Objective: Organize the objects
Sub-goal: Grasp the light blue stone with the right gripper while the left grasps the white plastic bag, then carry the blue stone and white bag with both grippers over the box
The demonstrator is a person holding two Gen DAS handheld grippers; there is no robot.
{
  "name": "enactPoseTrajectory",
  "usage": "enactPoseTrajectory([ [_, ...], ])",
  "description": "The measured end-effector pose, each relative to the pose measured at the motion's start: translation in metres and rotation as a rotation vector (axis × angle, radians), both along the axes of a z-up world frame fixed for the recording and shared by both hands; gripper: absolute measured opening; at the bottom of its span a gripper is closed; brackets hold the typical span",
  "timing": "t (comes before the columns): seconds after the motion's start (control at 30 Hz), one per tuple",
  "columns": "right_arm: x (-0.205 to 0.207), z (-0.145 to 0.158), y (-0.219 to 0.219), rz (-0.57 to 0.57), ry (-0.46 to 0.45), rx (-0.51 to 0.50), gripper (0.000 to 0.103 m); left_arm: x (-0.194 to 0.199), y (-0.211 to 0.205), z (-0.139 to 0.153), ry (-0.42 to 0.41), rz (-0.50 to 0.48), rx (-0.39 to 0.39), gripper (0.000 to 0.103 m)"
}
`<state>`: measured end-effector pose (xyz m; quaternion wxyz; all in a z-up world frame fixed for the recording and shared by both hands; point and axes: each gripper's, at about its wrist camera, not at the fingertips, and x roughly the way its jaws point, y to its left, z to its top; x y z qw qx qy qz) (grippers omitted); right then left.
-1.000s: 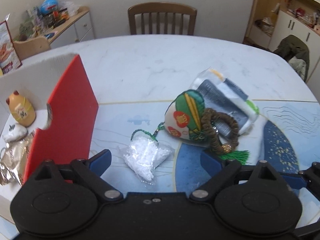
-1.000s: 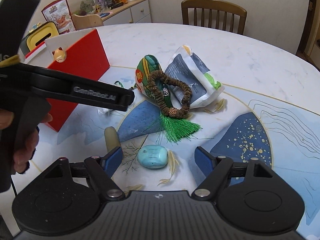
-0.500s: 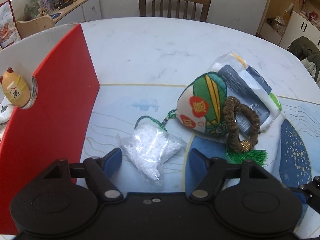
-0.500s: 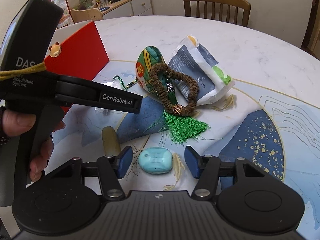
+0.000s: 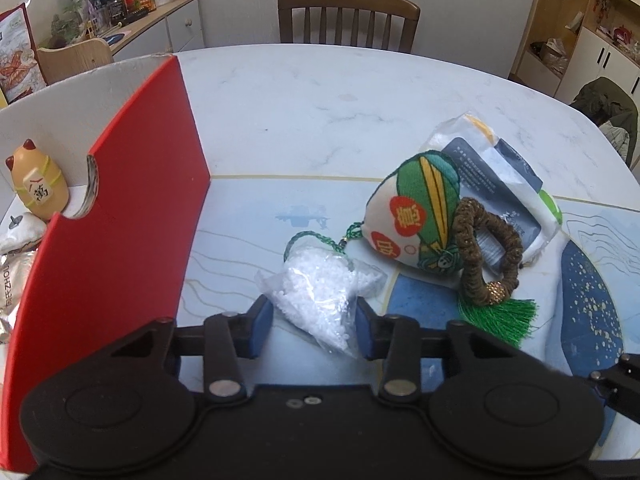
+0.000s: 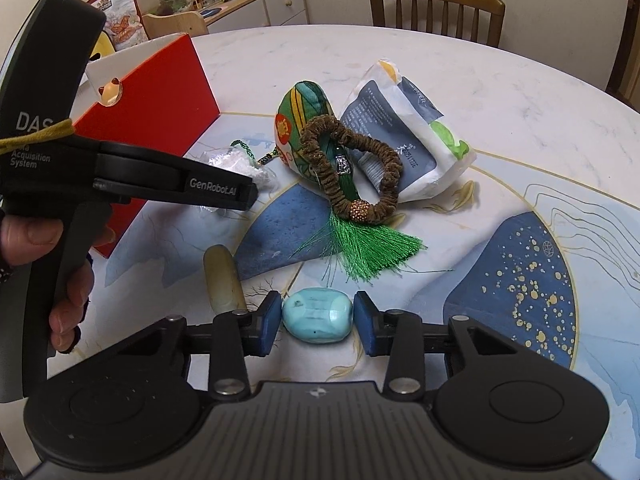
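Note:
My left gripper (image 5: 314, 330) has its jaws around a clear bag of white beads (image 5: 320, 288) on the table, pads close to its sides. My right gripper (image 6: 316, 322) has its jaws around a turquoise stone (image 6: 317, 316), pads almost touching it. A green embroidered sachet with tassel (image 5: 416, 216) lies under a brown beaded bracelet (image 5: 484, 252), next to a white and grey packet (image 5: 500, 176). The red box (image 5: 120, 216) stands open at the left and holds a cat figurine (image 5: 38, 190).
A beige oblong stone (image 6: 222, 278) lies left of the turquoise one. The left gripper's handle and hand (image 6: 48, 184) fill the left of the right wrist view. A wooden chair (image 5: 348, 20) stands behind the table, a sideboard (image 5: 152, 28) at the back left.
Both grippers have moved forward and narrowed: the left jaws now flank the bead bag, the right jaws flank the turquoise stone.

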<state>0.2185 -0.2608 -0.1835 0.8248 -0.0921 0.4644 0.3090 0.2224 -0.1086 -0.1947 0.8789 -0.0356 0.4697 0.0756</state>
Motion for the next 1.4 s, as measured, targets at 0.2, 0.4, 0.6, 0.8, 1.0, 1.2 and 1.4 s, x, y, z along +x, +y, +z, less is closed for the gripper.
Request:
enactPoseTrajectory([
  [0.2,-0.002,0.001,0.000,-0.007,-0.006,-0.003,0.038,-0.004,0.000,0.003,-0.001,-0.019,-0.007,0.031],
  [0.4,-0.005,0.008,-0.006,-0.024,-0.008,0.013,0.038,-0.019,-0.002,0.013,0.010,-0.046,-0.056,0.030],
  [0.6,-0.013,0.022,-0.016,-0.036,-0.013,0.036,0.038,-0.040,-0.003,0.034,0.012,-0.093,-0.117,0.030],
  [0.8,-0.018,0.041,-0.025,-0.050,-0.020,0.078,0.038,-0.056,0.000,0.055,-0.004,-0.124,-0.155,0.030],
  [1.0,-0.025,0.066,-0.025,-0.045,-0.048,0.114,0.038,-0.070,0.009,0.081,-0.029,-0.148,-0.175,0.030],
  [1.2,-0.033,0.092,-0.022,-0.036,-0.085,0.131,0.038,-0.079,0.026,0.105,-0.054,-0.163,-0.194,0.030],
  [1.4,-0.042,0.115,-0.006,-0.019,-0.114,0.124,0.038,-0.085,0.051,0.122,-0.069,-0.171,-0.191,0.030],
])
